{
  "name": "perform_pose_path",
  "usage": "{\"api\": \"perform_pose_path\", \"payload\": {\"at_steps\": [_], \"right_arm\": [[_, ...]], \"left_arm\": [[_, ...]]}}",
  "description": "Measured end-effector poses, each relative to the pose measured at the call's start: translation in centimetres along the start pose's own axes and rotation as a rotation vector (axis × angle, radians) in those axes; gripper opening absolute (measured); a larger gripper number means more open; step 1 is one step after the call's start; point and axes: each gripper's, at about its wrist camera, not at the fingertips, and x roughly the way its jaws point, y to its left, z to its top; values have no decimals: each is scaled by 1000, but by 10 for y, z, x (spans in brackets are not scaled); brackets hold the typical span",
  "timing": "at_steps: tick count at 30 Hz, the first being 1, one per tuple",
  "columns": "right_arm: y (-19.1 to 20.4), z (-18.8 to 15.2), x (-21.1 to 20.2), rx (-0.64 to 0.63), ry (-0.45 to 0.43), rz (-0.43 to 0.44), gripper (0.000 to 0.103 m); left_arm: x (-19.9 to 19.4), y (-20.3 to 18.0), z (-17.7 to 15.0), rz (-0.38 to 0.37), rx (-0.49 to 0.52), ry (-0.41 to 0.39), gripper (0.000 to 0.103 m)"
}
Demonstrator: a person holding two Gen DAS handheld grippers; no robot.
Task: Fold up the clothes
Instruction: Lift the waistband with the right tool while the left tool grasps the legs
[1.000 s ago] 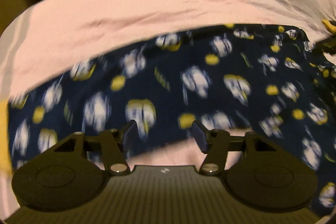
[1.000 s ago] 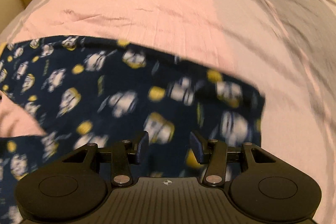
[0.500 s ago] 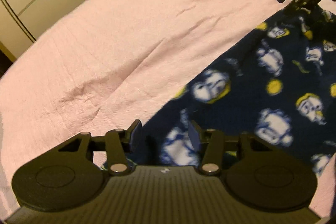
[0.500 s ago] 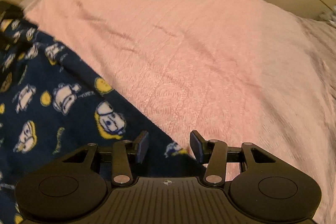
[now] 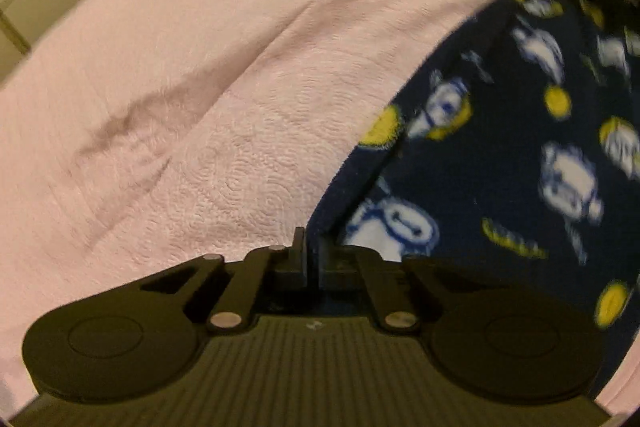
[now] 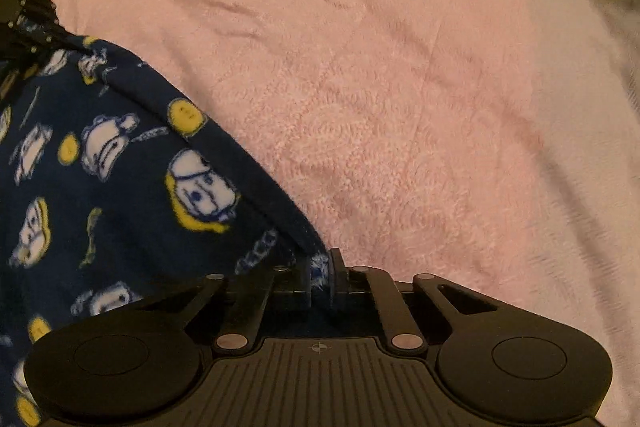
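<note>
Navy fleece garment lies flat on the pink blanket; left gripper and right gripper each pinch an edge corner. Folding looks barely begun.

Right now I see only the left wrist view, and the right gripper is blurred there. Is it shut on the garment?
Observer: Yes. The right gripper is shut on the garment at its hem; printed cloth shows between the pads.
Operator: What lies beyond that hem?
Observer: Only the blanket, pink with shallow creases.
Operator: Is my left gripper seen from there?
Observer: Yes, the left gripper is at the garment's far corner, top left of the right wrist view.
</note>
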Motion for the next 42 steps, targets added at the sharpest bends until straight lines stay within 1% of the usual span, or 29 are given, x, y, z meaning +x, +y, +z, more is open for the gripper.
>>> {"api": "perform_pose_path", "payload": {"at_steps": [2, 5, 7, 10, 12, 14, 16, 18, 19, 20, 21, 22, 23, 24, 25, 27, 29, 30, 32, 34, 35, 36, 37, 38, 39, 40, 42], "right_arm": [[14, -7, -18, -53, -41, -62, 3], [45, -23, -57, -122, -120, -169, 2], [72, -41, -87, -160, -169, -227, 2], [115, -78, -135, -198, -217, -289, 2], [146, -107, -168, -212, -227, -311, 3], [181, -140, -190, -234, -196, -319, 3], [212, -175, -196, -233, -126, -311, 3], [242, -210, -194, -221, -45, -298, 3], [252, -225, -189, -231, -1, -278, 4], [262, -239, -183, -239, 44, -269, 8], [270, -248, -179, -241, 90, -297, 19], [276, -255, -177, -231, 125, -317, 26], [273, -256, -183, -180, 118, -307, 38], [271, -256, -188, -130, 111, -298, 48], [268, -257, -194, -80, 104, -289, 51], [260, -257, -205, 36, 83, -266, 53], [232, -256, -219, 283, 2, -207, 54], [217, -256, -224, 411, -36, -176, 54], [179, -259, -226, 704, -103, -103, 54], [141, -275, -229, 997, -178, -21, 54], [125, -285, -229, 1129, -216, 19, 54], [114, -294, -228, 1220, -245, 46, 54], [104, -302, -226, 1283, -270, 60, 54], [97, -306, -225, 1313, -288, 58, 54], [91, -307, -223, 1321, -303, 51, 54], [86, -308, -221, 1329, -318, 43, 54], [78, -307, -215, 1331, -340, 31, 54]], "left_arm": [[-17, -11, -3, 64, 23, -27, 2], [-66, -32, -10, 164, -41, -107, 2], [-110, -55, -23, 209, -92, -146, 2], [-178, -99, -57, 216, -190, -182, 3], [-217, -133, -84, 202, -271, -186, 3], [-243, -168, -113, 167, -377, -150, 3], [-254, -207, -145, 118, -507, -90, 3], [-252, -237, -174, 63, -647, 7, 9], [-250, -250, -185, 57, -700, 56, 13], [-250, -261, -195, 47, -750, 96, 13], [-252, -266, -202, 32, -793, 117, 13], [-254, -269, -207, 15, -842, 128, 16], [-259, -268, -211, -5, -901, 118, 25], [-265, -266, -216, -23, -959, 104, 30], [-272, -262, -220, -38, -1015, 81, 36], [-279, -254, -226, -49, -1123, 45, 38], [-275, -244, -234, -37, -1239, 29, 45], [-270, -237, -238, -30, -1313, 29, 45], [-260, -230, -251, -29, -1491, 17, 45], [-250, -225, -264, -41, -1646, -4, 45], [-246, -223, -269, -42, -1698, -19, 45], [-244, -222, -272, -36, -1738, -38, 45], [-241, -220, -273, -26, -1762, -56, 45], [-239, -218, -273, -15, -1768, -72, 45], [-237, -217, -272, -5, -1762, -83, 44], [-235, -216, -270, -1, -1751, -80, 41], [-230, -215, -266, 8, -1728, -74, 40]]}}
